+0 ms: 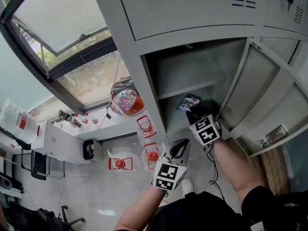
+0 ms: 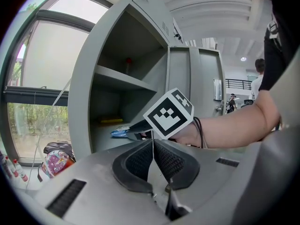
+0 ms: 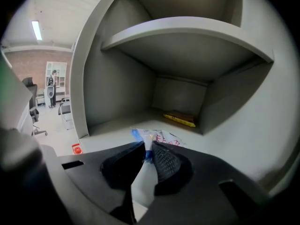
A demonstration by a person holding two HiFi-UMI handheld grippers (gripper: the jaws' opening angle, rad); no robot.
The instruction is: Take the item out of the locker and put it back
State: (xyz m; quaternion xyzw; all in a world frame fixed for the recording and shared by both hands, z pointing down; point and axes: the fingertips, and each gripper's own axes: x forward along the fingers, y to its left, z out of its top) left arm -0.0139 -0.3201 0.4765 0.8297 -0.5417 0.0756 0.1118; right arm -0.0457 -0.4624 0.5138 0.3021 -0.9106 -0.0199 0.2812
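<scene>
Right tool (image 3: 146,146) is in the locker's (image 1: 144,76) lower compartment, jaws pinching the blue near end of the snack packet (image 3: 159,137). The packet lies by the front edge of the compartment floor (image 3: 117,125), its length running straight ahead from the tool toward the back wall. Left tool (image 2: 153,142) hangs outside, pressed together on nothing, so this one is the right's job.

Locker (image 1: 192,13) grey; packet (image 3: 157,137) white, blue edge, red print; box (image 3: 179,119) yellow; bag (image 1: 127,102) pink-orange patterned.
</scene>
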